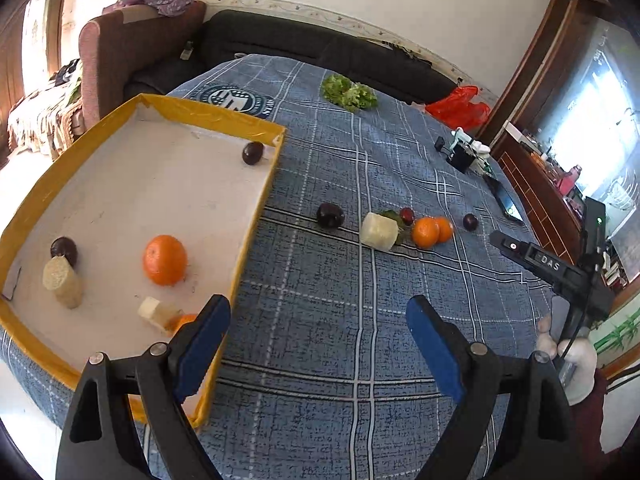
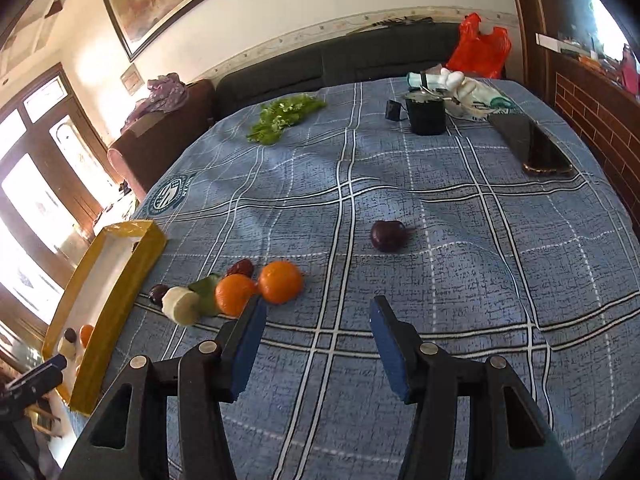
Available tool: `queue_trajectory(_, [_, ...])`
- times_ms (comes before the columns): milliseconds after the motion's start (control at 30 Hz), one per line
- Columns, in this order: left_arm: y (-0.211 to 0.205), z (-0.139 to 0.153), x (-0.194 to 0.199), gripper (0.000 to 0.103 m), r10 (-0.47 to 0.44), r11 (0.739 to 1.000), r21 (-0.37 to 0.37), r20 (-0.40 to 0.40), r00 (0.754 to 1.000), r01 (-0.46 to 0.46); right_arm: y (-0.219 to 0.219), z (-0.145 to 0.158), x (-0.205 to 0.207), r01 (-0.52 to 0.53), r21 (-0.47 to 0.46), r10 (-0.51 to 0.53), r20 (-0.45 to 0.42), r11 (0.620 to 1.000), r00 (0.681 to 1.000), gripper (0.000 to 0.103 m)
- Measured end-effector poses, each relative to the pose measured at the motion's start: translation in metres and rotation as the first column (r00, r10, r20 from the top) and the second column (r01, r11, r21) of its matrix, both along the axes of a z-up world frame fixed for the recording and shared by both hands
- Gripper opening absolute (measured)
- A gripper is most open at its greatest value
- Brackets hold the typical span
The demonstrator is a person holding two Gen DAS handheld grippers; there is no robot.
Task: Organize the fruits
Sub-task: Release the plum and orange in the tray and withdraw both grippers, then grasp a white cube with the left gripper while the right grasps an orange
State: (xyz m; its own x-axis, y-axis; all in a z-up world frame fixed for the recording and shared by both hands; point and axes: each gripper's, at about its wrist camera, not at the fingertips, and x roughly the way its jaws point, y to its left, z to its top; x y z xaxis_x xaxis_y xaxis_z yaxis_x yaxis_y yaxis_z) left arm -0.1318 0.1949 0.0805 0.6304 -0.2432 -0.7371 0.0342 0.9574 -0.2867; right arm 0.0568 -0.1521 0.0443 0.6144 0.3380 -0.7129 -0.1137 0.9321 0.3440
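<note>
**Yellow-edged tray half filled, loose fruit waiting on blue plaid**

Blue checked tablecloth (image 2: pixel 440 240) underneath everything, rumpled into soft ridges ahead of both tools. Up and left of the left gripper (image 1: pixel 316 344), jaws spread wide and holding nothing, the yellow-rimmed tray (image 1: pixel 208 116), already carrying an orange (image 1: pixel 165 259), two dark plums, a pale cut chunk and a grainy beige cylinder standing upright, long axis vertical. Straight ahead of the right gripper (image 2: pixel 316 336), likewise spread and empty, a pair of oranges (image 2: pixel 260 290) touching one another just past its left finger (image 2: pixel 248 340), close to contact. Left of those, a pale cylindrical chunk (image 2: pixel 182 305) lying on its side, long axis pointing roughly toward the tray, cut face turned toward the camera. Farther ahead and slightly right, well apart from the cluster, a lone dark plum (image 2: pixel 387 236), stem end apparently facing right.

Likely trouble: round fruit rolling off across the sloping cloth folds if nudged by a finger before closure; oranges pressed together, so a grasp on one probably shoving its neighbour; the sideways chunk prone to rolling if approached along its curved flank rather than across it. Smaller dark fruit behind the cluster partly hidden, count uncertain.
</note>
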Motion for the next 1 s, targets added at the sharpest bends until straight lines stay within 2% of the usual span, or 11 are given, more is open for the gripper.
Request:
queue_trajectory(133, [-0.019, -0.002, 0.007, 0.089, -0.043, 0.999, 0.033, 0.020, 0.999, 0.043, 0.012, -0.009, 0.012, -0.052, 0.018, 0.053, -0.019, 0.998, 0.998, 0.058])
queue_trajectory(300, [-0.035, -0.004, 0.013, 0.089, -0.076, 0.993, 0.092, 0.056, 0.996, 0.070, 0.058, -0.010, 0.025, -0.182, -0.031, 0.182, 0.010, 0.983, 0.983, 0.058])
queue_trajectory(400, [-0.035, -0.004, 0.015, 0.076, -0.087, 0.992, 0.101, 0.077, 0.993, 0.079, 0.080, -0.011, 0.028, -0.217, -0.102, 0.221, 0.031, 0.971, 0.975, 0.058])
queue_trajectory(467, [-0.034, -0.004, 0.019, 0.062, -0.091, 0.992, 0.092, 0.076, 0.993, 0.084, 0.093, -0.015, 0.032, -0.235, -0.140, 0.241, 0.032, 0.962, 0.970, 0.058])
queue_trajectory(633, [-0.035, -0.008, 0.033, 0.060, -0.092, 0.991, 0.099, 0.063, 0.994, 0.086, 0.113, -0.025, 0.035, -0.254, -0.210, 0.266, 0.028, 0.944, 0.964, 0.057])
queue_trajectory(667, [-0.036, -0.009, 0.035, 0.060, -0.092, 0.991, 0.098, 0.062, 0.994, 0.085, 0.116, -0.028, 0.034, -0.251, -0.239, 0.265, 0.029, 0.938, 0.964, 0.055])
queue_trajectory(700, [-0.038, -0.009, 0.039, 0.060, -0.096, 0.991, 0.096, 0.059, 0.994, 0.090, 0.120, -0.033, 0.033, -0.253, -0.277, 0.268, 0.020, 0.927, 0.963, 0.043])
queue_trajectory(733, [-0.040, -0.010, 0.041, 0.060, -0.101, 0.991, 0.098, 0.058, 0.993, 0.095, 0.122, -0.036, 0.033, -0.254, -0.295, 0.268, 0.007, 0.921, 0.963, 0.039])
queue_trajectory(1000, [-0.072, -0.019, 0.076, 0.060, -0.184, 0.975, 0.132, 0.048, 0.982, 0.177, 0.095, -0.025, 0.030, -0.217, -0.164, 0.222, 0.013, 0.962, 0.975, 0.039])
